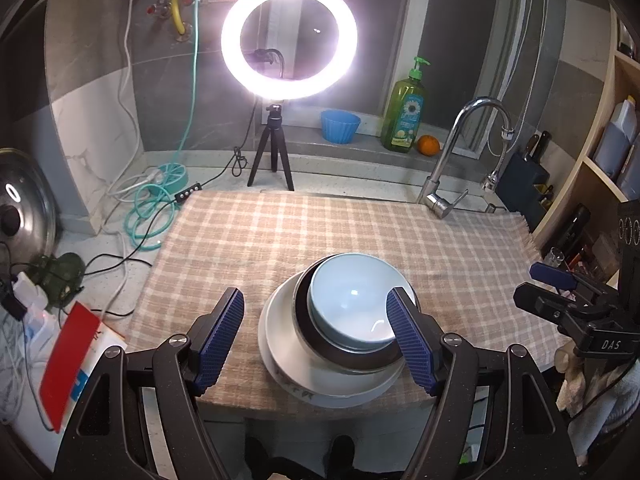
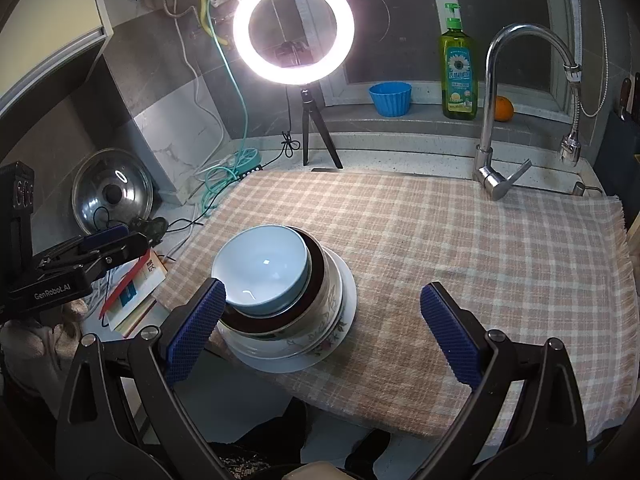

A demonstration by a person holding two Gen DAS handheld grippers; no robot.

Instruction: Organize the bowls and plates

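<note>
A stack sits near the front edge of the checked cloth (image 1: 280, 232): a white plate (image 1: 280, 344) at the bottom, a dark-rimmed bowl (image 1: 308, 332) on it, and a light blue bowl (image 1: 352, 300) nested on top. The right wrist view shows the same stack: plate (image 2: 340, 312), floral dark-rimmed bowl (image 2: 320, 280), blue bowl (image 2: 260, 268). My left gripper (image 1: 316, 336) is open and empty, its fingers standing either side of the stack's near left part. My right gripper (image 2: 324, 328) is open and empty, to the right of the stack; it also shows in the left wrist view (image 1: 560, 292).
A ring light on a tripod (image 1: 288, 44) stands behind the cloth. A faucet (image 1: 460, 152), a green soap bottle (image 1: 404, 112), a blue cup (image 1: 340, 126) and an orange (image 1: 429, 145) are at the back. A pot lid (image 1: 20, 216), cables and a red book (image 1: 68, 364) lie left.
</note>
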